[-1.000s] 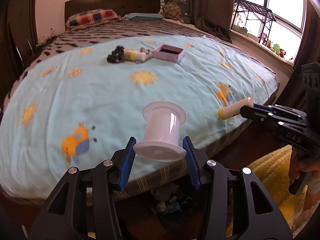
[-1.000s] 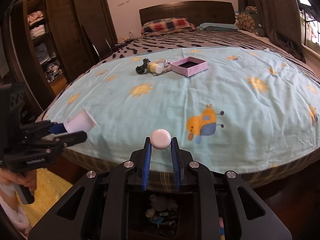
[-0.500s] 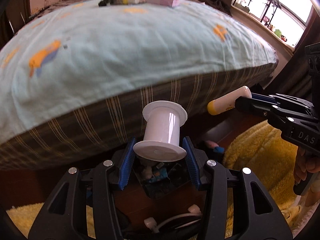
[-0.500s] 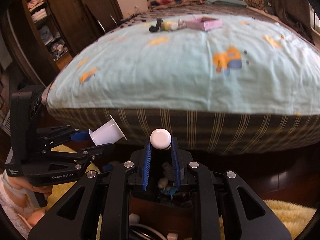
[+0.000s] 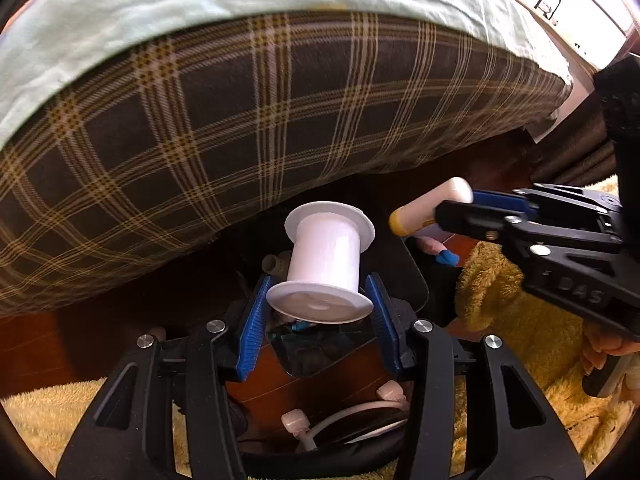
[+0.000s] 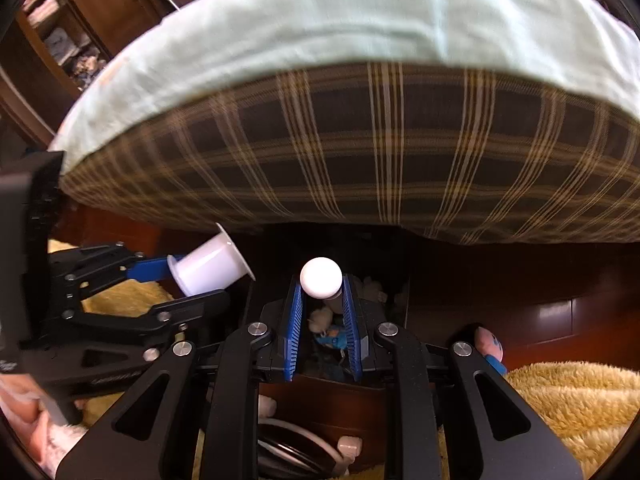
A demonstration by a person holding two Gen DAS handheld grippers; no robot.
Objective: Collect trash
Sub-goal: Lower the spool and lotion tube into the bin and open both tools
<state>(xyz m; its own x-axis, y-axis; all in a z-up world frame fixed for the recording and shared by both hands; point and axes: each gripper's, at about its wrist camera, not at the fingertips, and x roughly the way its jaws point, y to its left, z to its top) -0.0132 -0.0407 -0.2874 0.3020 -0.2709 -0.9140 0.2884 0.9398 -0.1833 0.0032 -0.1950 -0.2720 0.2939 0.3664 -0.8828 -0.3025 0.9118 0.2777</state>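
Left wrist view: the left gripper grips a white spool by its near flange, jaws about half spread with the blue pads pressed on either rim, and the spool stands out over a dark bin on the wooden floor at the foot of the bed. To the right, the right gripper carries a cream tube with a yellow end above the bin's far edge, beside a yellow rug. The step in hand is judged to be the drop into the bin; it goes best if each piece is brought squarely over the opening before the jaws part, since the spool could roll off the rim. Against the frame a second earlier, the bedspread with its printed suns, then filling the view, is now a strip at the top, with plaid mattress side and floor below. Right wrist view: the right gripper is fully closed on the tube, whose round white end faces the lens, over the bin's litter; the left gripper holds the spool at left. Earlier this view looked across the bed top; now it looks down into the bin.
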